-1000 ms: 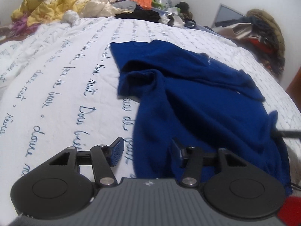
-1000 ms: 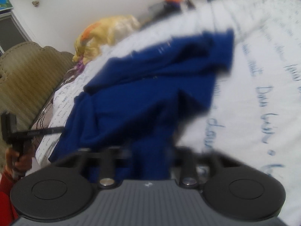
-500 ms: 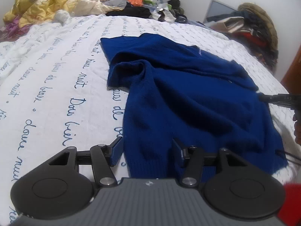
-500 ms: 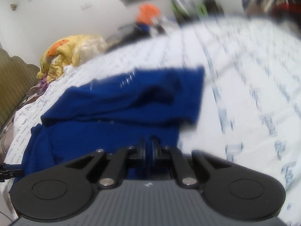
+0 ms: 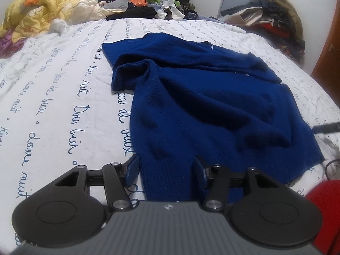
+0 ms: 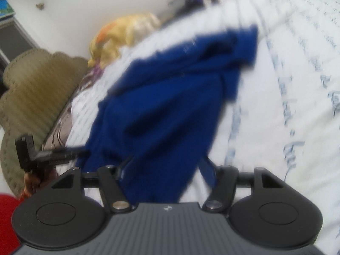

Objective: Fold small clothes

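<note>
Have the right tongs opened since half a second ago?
Yes. The right tongs now stand open, fingers apart on either side of the blue sweater's hem; earlier they were shut.

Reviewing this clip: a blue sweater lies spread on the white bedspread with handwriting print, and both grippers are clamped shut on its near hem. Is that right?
Not quite. Both grippers are open, not clamped. In the left wrist view the left gripper has its jaws spread astride the near hem of the blue sweater; in the right wrist view the right gripper is spread too. The sweater does lie on the white bedspread with handwriting print.
</note>
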`<state>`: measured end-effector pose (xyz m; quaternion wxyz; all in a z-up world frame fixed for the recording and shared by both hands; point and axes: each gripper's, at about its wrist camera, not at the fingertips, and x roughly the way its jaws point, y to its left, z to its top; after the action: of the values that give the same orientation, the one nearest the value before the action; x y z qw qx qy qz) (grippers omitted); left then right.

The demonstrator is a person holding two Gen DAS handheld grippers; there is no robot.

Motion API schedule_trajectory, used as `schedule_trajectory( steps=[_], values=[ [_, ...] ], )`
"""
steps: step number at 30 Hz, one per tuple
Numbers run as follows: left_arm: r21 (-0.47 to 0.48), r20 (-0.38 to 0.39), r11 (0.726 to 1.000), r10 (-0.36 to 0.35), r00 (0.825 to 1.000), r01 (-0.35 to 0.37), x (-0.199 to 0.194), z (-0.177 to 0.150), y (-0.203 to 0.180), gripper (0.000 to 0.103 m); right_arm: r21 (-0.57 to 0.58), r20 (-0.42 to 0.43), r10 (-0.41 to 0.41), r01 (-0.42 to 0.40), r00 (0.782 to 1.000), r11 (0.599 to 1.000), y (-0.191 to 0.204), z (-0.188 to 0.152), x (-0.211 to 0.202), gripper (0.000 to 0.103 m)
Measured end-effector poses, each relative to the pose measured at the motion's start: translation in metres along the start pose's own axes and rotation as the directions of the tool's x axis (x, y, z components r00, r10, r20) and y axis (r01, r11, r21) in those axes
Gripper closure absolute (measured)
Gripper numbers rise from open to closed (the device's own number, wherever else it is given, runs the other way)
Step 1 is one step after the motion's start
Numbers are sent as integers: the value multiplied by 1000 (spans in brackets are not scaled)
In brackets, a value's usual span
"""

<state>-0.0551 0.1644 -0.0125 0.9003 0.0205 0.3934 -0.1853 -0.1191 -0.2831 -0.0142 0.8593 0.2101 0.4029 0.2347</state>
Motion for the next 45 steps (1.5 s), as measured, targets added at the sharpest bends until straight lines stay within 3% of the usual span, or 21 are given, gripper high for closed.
schedule_trajectory(
  steps=[3,5,7,9,13,17,21,27,30,34,38,45],
  values=[
    [4,-4,1000,-1,1000,1,-1,-1,-3,63,-40,-46,-14,12,999,999,9,-7,5,42],
    [-7,-7,1000,-21,1000,21,-2,-2,-3,79,-54,-74,-11,7,997,999,13,-10,10,44],
    [-26,-8,999,-47,999,47,-2,-3,-2,88,-59,-70,4,-8,998,998,14,-13,11,44],
    [-33,-4,998,-45,999,45,-1,-3,-4,90,-43,-73,26,-30,997,999,13,-13,16,56],
    [-68,9,996,-60,998,61,-5,1,-5,91,-23,-77,27,-29,997,999,12,-16,26,96],
    [-89,91,988,-117,989,125,-32,15,-5,91,-2,-39,69,-69,997,998,12,-8,17,96],
    [-64,221,979,-177,959,195,-77,31,-6,91,-51,77,181,-178,980,983,25,9,-23,96],
    [-38,375,954,-263,889,298,-133,36,-3,91,-184,205,388,-354,899,917,47,18,-77,95],
    [-64,391,942,-281,877,330,-136,35,2,91,-169,213,418,-388,883,906,48,18,-78,95],
    [-122,390,942,-245,888,313,-120,49,12,91,-79,248,414,-407,876,910,33,23,-62,95],
    [-178,395,931,-229,889,319,-86,91,25,91,31,301,386,-413,872,910,8,38,-45,95],
    [-216,314,947,-164,935,238,-12,180,33,91,182,379,317,-406,869,896,-35,92,-5,95]
  ],
)
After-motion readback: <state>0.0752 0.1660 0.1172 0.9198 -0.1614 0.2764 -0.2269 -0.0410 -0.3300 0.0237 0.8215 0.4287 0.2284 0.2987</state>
